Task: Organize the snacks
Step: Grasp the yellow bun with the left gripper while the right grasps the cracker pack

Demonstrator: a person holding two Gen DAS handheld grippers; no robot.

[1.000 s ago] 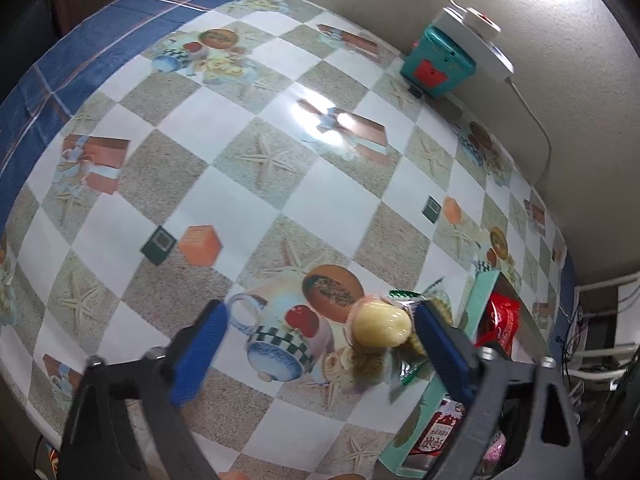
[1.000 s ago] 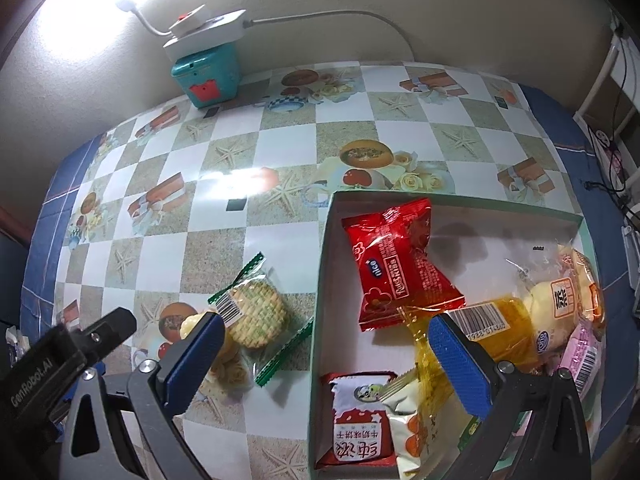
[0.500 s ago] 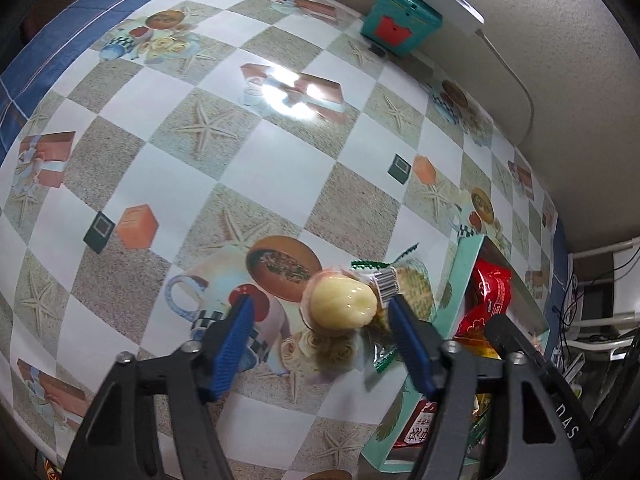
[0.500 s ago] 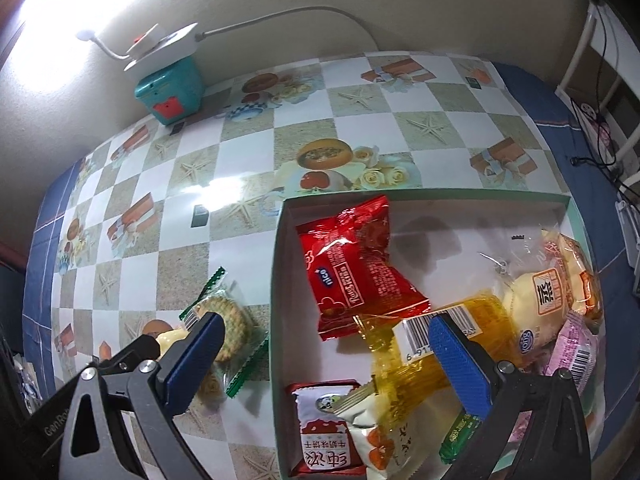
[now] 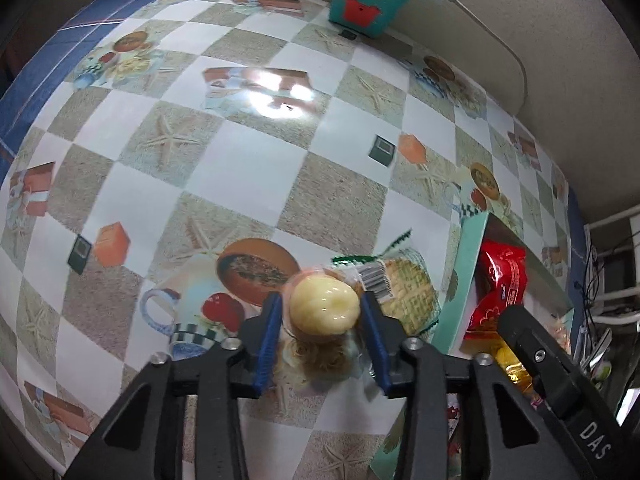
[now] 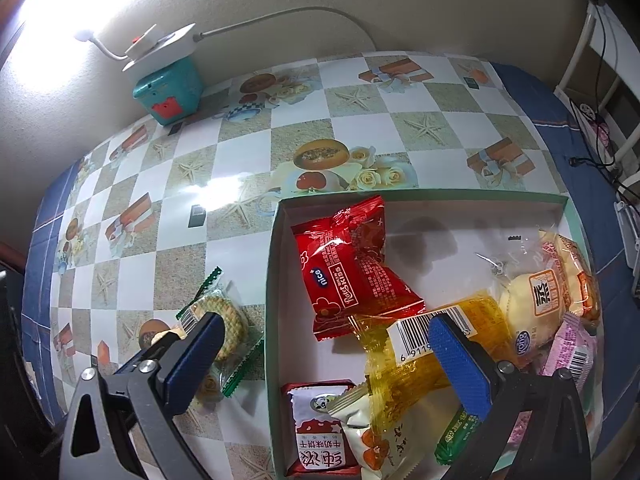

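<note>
A round pale-yellow wrapped snack (image 5: 323, 307) lies on the patterned tablecloth, and my left gripper (image 5: 322, 334) has its blue jaws closed against both its sides. A wrapped round biscuit (image 5: 408, 288) lies just right of it, next to the green box (image 5: 460, 292); the biscuit also shows in the right wrist view (image 6: 224, 320). The box (image 6: 274, 264) holds a red packet (image 6: 352, 272), a yellow packet (image 6: 424, 344) and several other snacks. My right gripper (image 6: 326, 360) is open wide and empty above the box's near left part.
A teal box (image 5: 366, 12) with a white lamp base on it stands against the back wall, also in the right wrist view (image 6: 170, 88), with a cable along the wall. The table's blue border (image 6: 532, 92) runs along the right, with a white rack beyond.
My left gripper moved forward and closed its jaws from wide open onto the yellow snack. My right gripper drifted left over the box and stayed open.
</note>
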